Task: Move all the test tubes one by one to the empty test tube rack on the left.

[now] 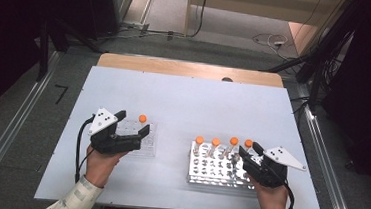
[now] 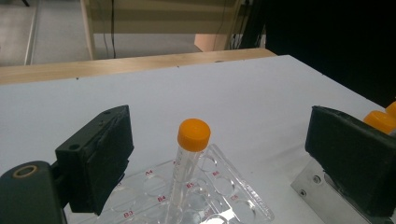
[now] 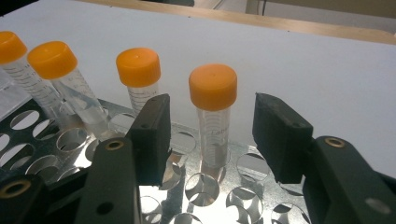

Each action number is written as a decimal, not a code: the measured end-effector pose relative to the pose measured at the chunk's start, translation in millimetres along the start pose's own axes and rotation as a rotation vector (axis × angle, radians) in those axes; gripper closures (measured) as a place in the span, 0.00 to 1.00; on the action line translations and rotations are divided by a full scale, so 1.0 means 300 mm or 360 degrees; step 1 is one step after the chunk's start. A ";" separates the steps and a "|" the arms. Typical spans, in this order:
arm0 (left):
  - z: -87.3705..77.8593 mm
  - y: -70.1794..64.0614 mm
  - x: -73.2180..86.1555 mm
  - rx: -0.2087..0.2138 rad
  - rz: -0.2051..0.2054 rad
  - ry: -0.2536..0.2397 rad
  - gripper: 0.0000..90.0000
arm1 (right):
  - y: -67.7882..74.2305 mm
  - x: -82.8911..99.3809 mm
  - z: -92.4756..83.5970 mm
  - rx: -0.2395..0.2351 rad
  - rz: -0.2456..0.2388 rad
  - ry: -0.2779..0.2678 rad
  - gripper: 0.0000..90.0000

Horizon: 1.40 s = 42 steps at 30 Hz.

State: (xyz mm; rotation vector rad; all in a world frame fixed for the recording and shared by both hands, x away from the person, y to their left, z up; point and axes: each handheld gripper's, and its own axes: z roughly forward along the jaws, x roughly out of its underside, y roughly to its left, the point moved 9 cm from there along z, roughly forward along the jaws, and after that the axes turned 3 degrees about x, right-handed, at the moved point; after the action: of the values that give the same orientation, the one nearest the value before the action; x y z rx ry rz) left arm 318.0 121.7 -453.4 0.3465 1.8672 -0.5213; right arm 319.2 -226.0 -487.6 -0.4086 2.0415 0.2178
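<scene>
Right tongs, lower middle of the right gripper view, stand apart astride the nearest orange-capped tube in the metal rack; centre it, then clamp below the cap. Left tongs gape around the clear tray's tube.

We see four clear tubes with orange caps standing along the far row of the metal rack on the worktop. The rightmost tube stands upright (printed scale on its wall). A fifth tube leans slightly in the clear plastic rack.
</scene>
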 end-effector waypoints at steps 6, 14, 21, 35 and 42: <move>0.002 0.000 0.002 -0.0002 -0.0003 0.0002 0.08 | -0.004 0.010 0.012 0.0019 0.0017 0.0038 0.60; 0.003 -0.001 0.003 -0.0003 -0.0007 0.0003 0.09 | 0.004 0.021 0.028 0.0055 0.0002 0.0136 0.70; 0.003 -0.001 0.004 0.0003 -0.0012 0.0005 0.09 | 0.005 0.027 0.039 0.0120 -0.0027 0.0193 0.79; 0.003 -0.003 0.005 0.0004 -0.0010 0.0011 0.09 | 0.001 -0.046 -0.015 0.0110 -0.0008 0.0079 0.80; 0.003 -0.005 0.004 0.0008 -0.0015 0.0011 0.09 | 0.003 -0.111 -0.077 0.0098 -0.0007 -0.0026 0.80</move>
State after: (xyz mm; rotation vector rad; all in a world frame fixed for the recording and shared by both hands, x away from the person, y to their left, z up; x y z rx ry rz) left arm 317.6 120.1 -454.6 0.3433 1.8755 -0.5317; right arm 314.8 -226.1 -447.2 -0.3720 2.0256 0.1547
